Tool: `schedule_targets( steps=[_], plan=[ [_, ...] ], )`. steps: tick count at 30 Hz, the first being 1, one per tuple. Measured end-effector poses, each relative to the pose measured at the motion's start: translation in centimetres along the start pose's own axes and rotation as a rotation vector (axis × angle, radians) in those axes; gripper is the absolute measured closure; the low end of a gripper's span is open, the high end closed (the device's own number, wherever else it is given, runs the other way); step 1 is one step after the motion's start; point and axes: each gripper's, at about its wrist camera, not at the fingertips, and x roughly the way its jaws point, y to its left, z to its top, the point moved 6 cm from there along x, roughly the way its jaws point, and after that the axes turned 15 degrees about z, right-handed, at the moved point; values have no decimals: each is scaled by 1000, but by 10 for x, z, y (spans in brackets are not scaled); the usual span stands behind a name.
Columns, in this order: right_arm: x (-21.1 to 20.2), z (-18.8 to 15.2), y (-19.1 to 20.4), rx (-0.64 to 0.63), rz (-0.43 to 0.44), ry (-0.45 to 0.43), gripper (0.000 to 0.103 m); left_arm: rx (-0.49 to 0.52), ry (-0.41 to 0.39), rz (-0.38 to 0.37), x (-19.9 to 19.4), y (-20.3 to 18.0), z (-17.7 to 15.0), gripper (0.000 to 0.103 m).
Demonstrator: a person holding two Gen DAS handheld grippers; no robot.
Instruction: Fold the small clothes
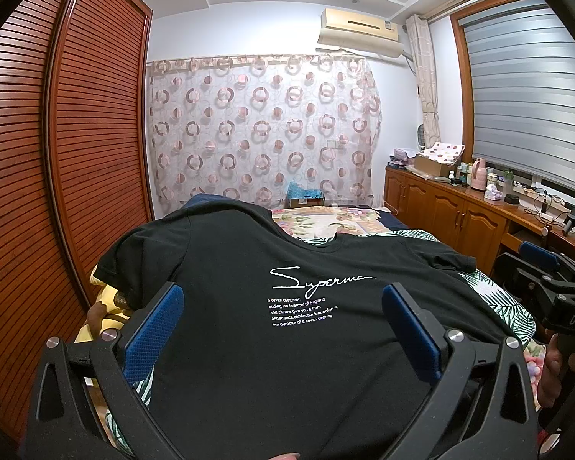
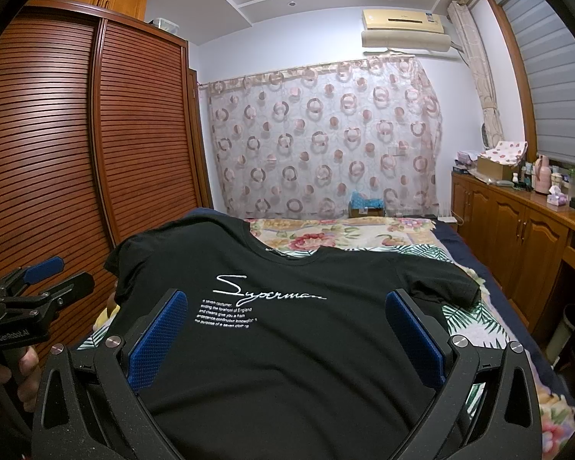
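A black T-shirt (image 1: 249, 306) with white "Superman" lettering lies spread face up on the bed, collar at the far end; it also shows in the right wrist view (image 2: 306, 345). My left gripper (image 1: 283, 299) is open, blue pads wide apart, hovering above the shirt's lower half. My right gripper (image 2: 287, 306) is open too, above the same area. Each gripper shows at the edge of the other's view: the right one (image 1: 548, 280) at the right, the left one (image 2: 38, 280) at the left. Neither holds anything.
The bed has a floral quilt (image 2: 326, 234) and a leaf-print cover (image 1: 494, 299). A slatted wooden wardrobe (image 1: 57, 172) stands close on the left. Wooden cabinets (image 2: 517, 230) with bottles and boxes run along the right. A patterned curtain (image 1: 264, 130) hangs at the far wall.
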Motion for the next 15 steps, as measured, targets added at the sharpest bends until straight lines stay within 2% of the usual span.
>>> schedule_targets(
  steps=[15],
  plan=[
    [-1, 0, 1, 0, 2, -1, 0, 2, -2, 1, 0, -1, 0, 0]
  ],
)
